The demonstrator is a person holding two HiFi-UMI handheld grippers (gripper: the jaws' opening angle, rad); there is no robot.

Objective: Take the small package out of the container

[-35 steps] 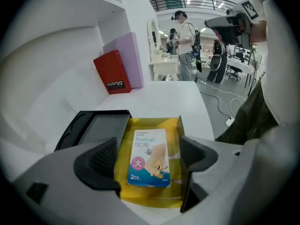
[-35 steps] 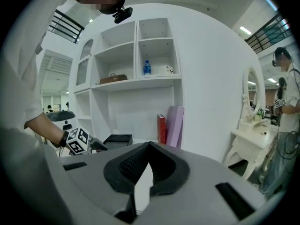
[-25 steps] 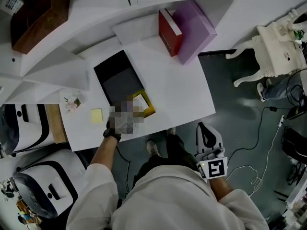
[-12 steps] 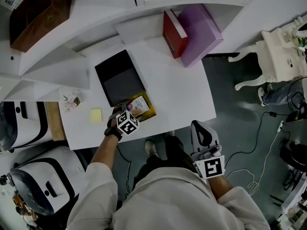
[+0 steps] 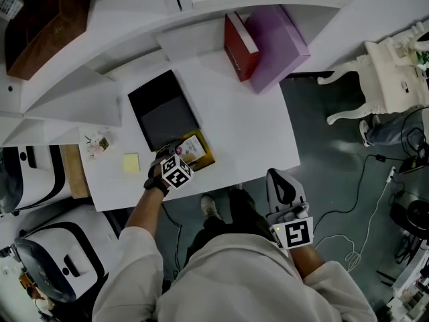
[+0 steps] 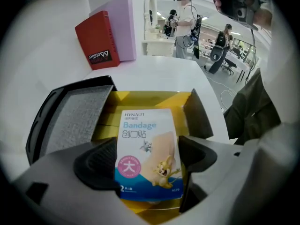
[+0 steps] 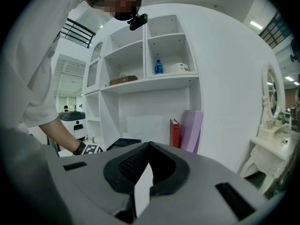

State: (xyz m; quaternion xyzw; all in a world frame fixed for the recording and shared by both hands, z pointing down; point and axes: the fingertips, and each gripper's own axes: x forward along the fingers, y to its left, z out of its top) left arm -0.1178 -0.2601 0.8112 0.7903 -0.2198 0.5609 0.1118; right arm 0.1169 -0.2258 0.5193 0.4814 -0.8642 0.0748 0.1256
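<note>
The left gripper (image 6: 149, 165) pinches the small package (image 6: 146, 130) by its two long edges, a dark pad pressed against each side. The package is a flat bandage sachet with a blue band and a cartoon mouse on the front. It sits directly over the open yellow container (image 6: 140, 100). Whether its lower end is clear of the container floor is hard to judge from this angle. The container stands near the front edge of the white table (image 6: 159, 74), its dark flaps folded outward. Touching its left side is a black tray (image 6: 70, 116) lined with grey foam.

The right gripper (image 7: 147, 165) hangs off the table beside the person's body, its jaws pressed together with nothing between them.

On the table to the left of the container, well apart from it, lies a yellow sticky note (image 5: 131, 163). At the far end of the table a red box (image 6: 99, 40) leans against a purple box (image 6: 125, 25). Beyond these, a brown wooden case (image 5: 43, 19) rests on the white shelving.
</note>
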